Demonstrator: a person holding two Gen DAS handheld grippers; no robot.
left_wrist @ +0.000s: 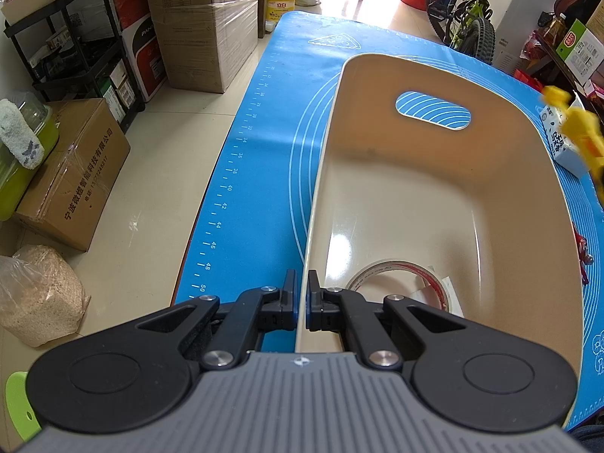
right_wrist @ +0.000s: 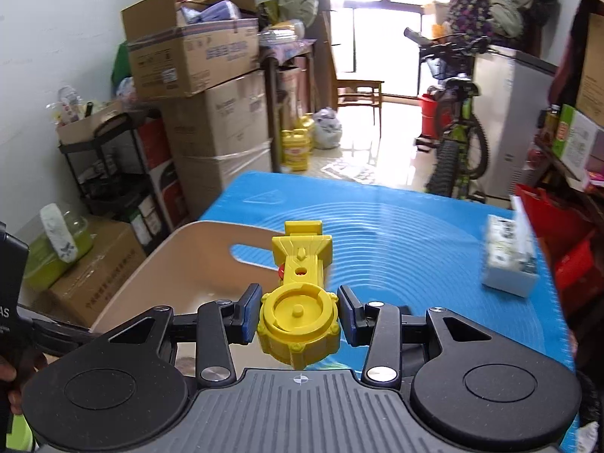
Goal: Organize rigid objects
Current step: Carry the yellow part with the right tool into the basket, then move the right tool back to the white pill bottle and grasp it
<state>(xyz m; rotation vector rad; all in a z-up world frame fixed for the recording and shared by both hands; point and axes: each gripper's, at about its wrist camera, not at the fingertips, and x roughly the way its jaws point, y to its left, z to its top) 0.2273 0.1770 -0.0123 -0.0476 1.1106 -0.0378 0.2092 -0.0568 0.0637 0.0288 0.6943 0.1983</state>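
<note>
A beige plastic bin (left_wrist: 445,173) with a handle slot lies on the blue mat (left_wrist: 279,120). My left gripper (left_wrist: 302,287) is shut on the bin's near left rim, one finger on each side of the wall. A roll of clear tape (left_wrist: 400,283) rests inside the bin near that corner. My right gripper (right_wrist: 300,311) is shut on a yellow plastic toy launcher (right_wrist: 300,302), held above the mat just right of the bin (right_wrist: 196,264). The toy (left_wrist: 577,128) shows blurred at the right edge of the left wrist view.
A white tissue box (right_wrist: 509,260) sits on the mat's right side, also the box (left_wrist: 562,139) beside the bin. Cardboard boxes (left_wrist: 204,26), a black shelf (left_wrist: 83,49) and a bicycle (left_wrist: 468,11) stand on the floor around the table. A red object (left_wrist: 583,260) lies right of the bin.
</note>
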